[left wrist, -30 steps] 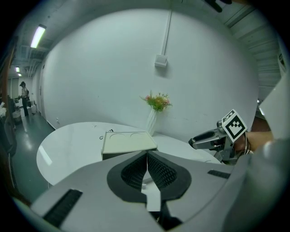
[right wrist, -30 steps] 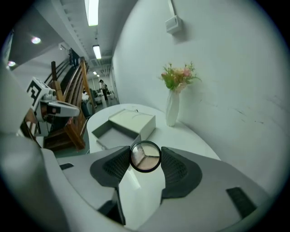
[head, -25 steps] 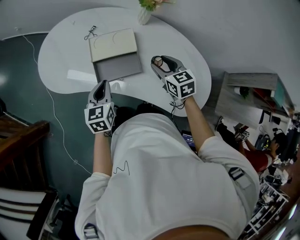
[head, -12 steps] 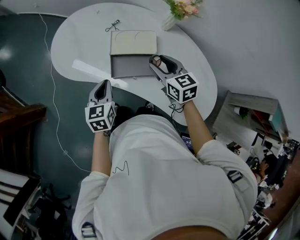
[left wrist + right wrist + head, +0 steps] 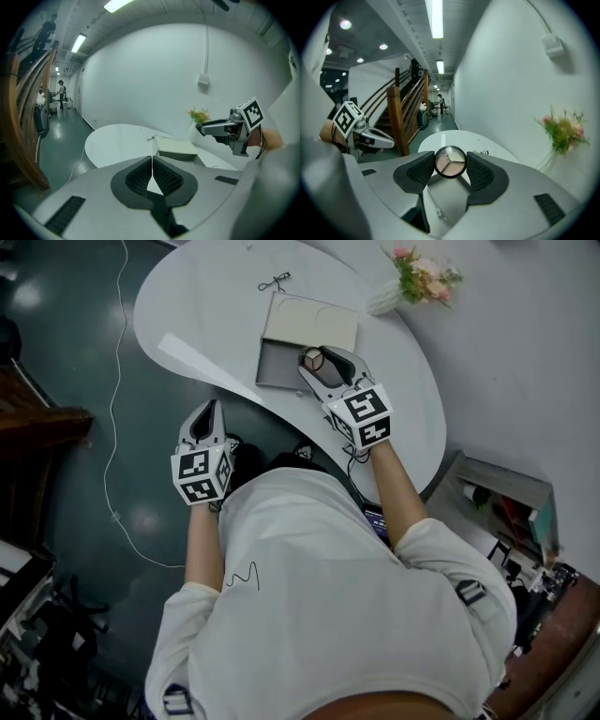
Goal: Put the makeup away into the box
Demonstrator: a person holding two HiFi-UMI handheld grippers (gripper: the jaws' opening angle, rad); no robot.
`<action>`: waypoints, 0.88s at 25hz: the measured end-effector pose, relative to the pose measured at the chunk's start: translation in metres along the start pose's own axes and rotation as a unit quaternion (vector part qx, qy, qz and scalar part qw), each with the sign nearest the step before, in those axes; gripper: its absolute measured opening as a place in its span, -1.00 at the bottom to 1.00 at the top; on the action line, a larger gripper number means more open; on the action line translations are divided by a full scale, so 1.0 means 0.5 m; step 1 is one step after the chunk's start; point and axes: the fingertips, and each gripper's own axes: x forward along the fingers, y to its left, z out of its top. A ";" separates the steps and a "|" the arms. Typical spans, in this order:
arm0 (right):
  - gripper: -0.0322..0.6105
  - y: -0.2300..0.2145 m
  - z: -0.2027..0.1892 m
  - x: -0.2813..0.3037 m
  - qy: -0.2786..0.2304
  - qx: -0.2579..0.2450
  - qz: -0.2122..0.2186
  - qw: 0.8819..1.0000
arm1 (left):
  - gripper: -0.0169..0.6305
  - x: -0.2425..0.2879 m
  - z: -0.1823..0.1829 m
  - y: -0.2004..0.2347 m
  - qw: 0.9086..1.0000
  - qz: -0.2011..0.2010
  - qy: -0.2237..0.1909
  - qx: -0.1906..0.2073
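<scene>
A round makeup compact (image 5: 450, 162) with pink and beige pans sits clamped between the pads of my right gripper (image 5: 314, 360), which is shut on it and held over the near right part of the open grey box (image 5: 284, 368). The box lies on the white table (image 5: 216, 310), its cream lid (image 5: 309, 320) folded back on the far side. My left gripper (image 5: 206, 415) hangs off the table's near edge with its jaws shut and nothing between them. In the left gripper view the box (image 5: 176, 149) lies ahead and the right gripper (image 5: 201, 128) floats above it.
An eyelash curler (image 5: 274, 282) lies on the table beyond the box. A white vase of pink flowers (image 5: 412, 277) stands at the table's far right. A white cable (image 5: 112, 390) trails over the dark floor to the left. Wooden stairs (image 5: 401, 115) rise at the left.
The head view has swung, so the table and box now lie further right and turned. My right gripper with the compact has come over the box's near edge. The left gripper has stayed put.
</scene>
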 end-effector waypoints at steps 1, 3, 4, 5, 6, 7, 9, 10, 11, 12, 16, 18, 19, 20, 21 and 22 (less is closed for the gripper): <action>-0.23 0.015 0.013 0.010 0.005 -0.029 0.001 1.000 | -0.88 -0.005 -0.004 0.016 1.000 0.003 0.001 -0.004; -0.23 0.043 0.038 0.028 0.017 -0.087 0.001 0.996 | -0.88 -0.014 -0.011 0.047 1.000 0.005 0.002 -0.012; -0.23 0.055 0.048 0.038 0.022 -0.115 0.001 0.993 | -0.88 -0.016 -0.014 0.061 1.000 0.005 0.002 -0.015; -0.23 0.065 0.057 0.047 0.028 -0.141 0.001 0.990 | -0.88 -0.017 -0.016 0.075 1.000 0.003 0.002 -0.019; -0.23 0.073 0.065 0.056 0.033 -0.166 0.000 0.986 | -0.88 -0.016 -0.016 0.087 1.000 -0.001 0.002 -0.021; -0.23 0.079 0.071 0.066 0.039 -0.191 -0.001 0.981 | -0.88 -0.013 -0.016 0.098 1.000 -0.006 0.002 -0.023; -0.23 0.084 0.075 0.085 0.059 -0.237 -0.008 0.970 | -0.88 -0.002 -0.012 0.118 1.000 -0.018 0.003 -0.020; -0.23 0.085 0.074 0.095 0.071 -0.257 -0.013 0.964 | -0.88 0.004 -0.009 0.126 1.000 -0.025 0.005 -0.016; -0.23 0.087 0.070 0.103 0.085 -0.276 -0.017 0.957 | -0.88 0.009 -0.006 0.133 0.999 -0.033 0.006 -0.010; -0.23 0.090 0.064 0.110 0.099 -0.293 -0.019 0.951 | -0.88 0.014 -0.003 0.138 0.999 -0.042 0.009 -0.003; -0.23 0.097 0.031 0.131 0.146 -0.316 -0.018 0.937 | -0.88 0.037 0.006 0.143 0.996 -0.079 0.023 0.026; -0.23 0.093 0.015 0.141 0.160 -0.308 -0.010 0.938 | -0.88 0.055 0.011 0.134 0.994 -0.095 0.031 0.036; -0.23 0.089 0.006 0.145 0.167 -0.302 -0.005 0.938 | -0.88 0.065 0.011 0.126 0.993 -0.101 0.035 0.040; -0.23 0.082 -0.004 0.150 0.174 -0.298 0.000 0.939 | -0.88 0.075 0.011 0.119 0.993 -0.107 0.039 0.043; -0.23 0.076 -0.013 0.156 0.181 -0.297 0.004 0.938 | -0.88 0.084 0.010 0.113 0.992 -0.110 0.042 0.044; -0.23 0.070 -0.023 0.162 0.188 -0.298 0.009 0.936 | -0.88 0.093 0.009 0.109 0.992 -0.112 0.045 0.044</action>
